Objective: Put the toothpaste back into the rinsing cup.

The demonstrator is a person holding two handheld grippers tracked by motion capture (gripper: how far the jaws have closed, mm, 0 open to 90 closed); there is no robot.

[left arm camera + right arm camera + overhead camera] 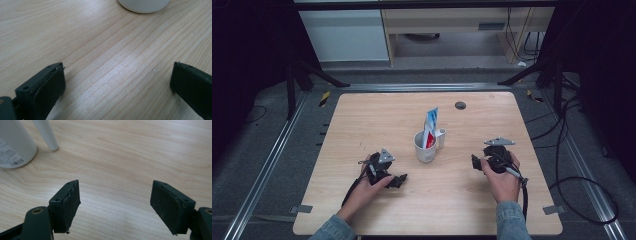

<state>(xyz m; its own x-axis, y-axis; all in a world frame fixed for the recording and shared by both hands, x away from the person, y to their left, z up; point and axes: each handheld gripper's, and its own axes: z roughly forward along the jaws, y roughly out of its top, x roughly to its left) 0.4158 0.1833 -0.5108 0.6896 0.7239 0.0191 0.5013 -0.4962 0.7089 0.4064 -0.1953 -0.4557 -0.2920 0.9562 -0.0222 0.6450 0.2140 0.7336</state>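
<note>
Both grippers sit low on the light wood-grain table (362, 115), either side of the white ceramic mug (426, 146) with a side handle, which stands upright near the table's centre and holds a red, white and blue toothpaste tube (430, 127) leaning up out of it. The left gripper (398, 181), held in the person's left hand (368, 187), has its jaws wide apart with nothing between them; in the left gripper view only bare wood lies between the black pads and the mug's white base (143, 5) is ahead at the top edge. The right gripper (475, 163), in the right hand (503, 182), is likewise spread and empty; its own view shows the mug wall with a barcode label (13, 142) and the handle (47, 135) off to the upper left, clear of the jaws. Judged step: rest or approach stage, nothing grasped yet, the tube in the mug apart from both grippers. Next move probably calls for one gripper to steady the mug and the other to rise and close on the upright tube, without tipping the mug. Surface is plain, with a small dark round grommet (460, 105) near the far edge. Around it are grey floor with metal rails, black cables (572, 185) at right, dark curtains at the sides, and pale furniture behind.
</note>
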